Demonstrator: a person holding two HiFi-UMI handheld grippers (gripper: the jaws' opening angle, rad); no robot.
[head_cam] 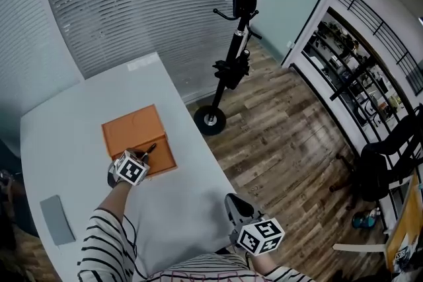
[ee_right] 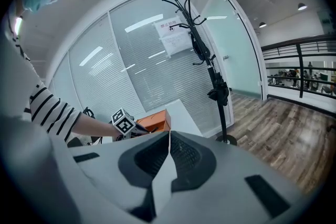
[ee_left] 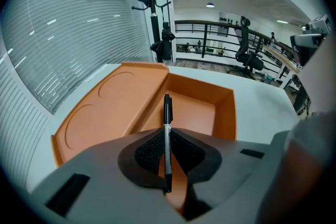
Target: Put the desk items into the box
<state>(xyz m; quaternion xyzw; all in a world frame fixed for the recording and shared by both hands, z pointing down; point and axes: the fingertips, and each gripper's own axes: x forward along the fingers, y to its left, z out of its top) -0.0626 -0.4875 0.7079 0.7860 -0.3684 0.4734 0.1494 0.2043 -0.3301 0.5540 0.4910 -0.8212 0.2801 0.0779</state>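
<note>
Left gripper (ee_left: 168, 140) pinched tight on a black pen (ee_left: 167, 131), which is held lengthwise between the pads. The pen's free end sticks out forward over the orange box (ee_left: 105, 107).

The box lies open on the pale worktop (head_cam: 79, 102), lid flat to one side, compartment beside it. The pen tip hangs about where lid meets compartment. Cannot tell if it touches.

From the head view, the left gripper (head_cam: 147, 154) sits at the box's 6 o'clock edge, with the pen (head_cam: 151, 148) angled toward 2 o'clock.

Right gripper (ee_right: 169, 139) pressed together with nothing between its pads. It is held off the worktop's 5 o'clock corner, close to the person's striped sleeve (head_cam: 106, 241).

Grey flat slab (head_cam: 57, 219) lies on the worktop at roughly 8 o'clock from the box, well apart from it.

Black coat stand (head_cam: 231, 43) stands on the wood floor at the box's 1 o'clock, beyond the worktop.
</note>
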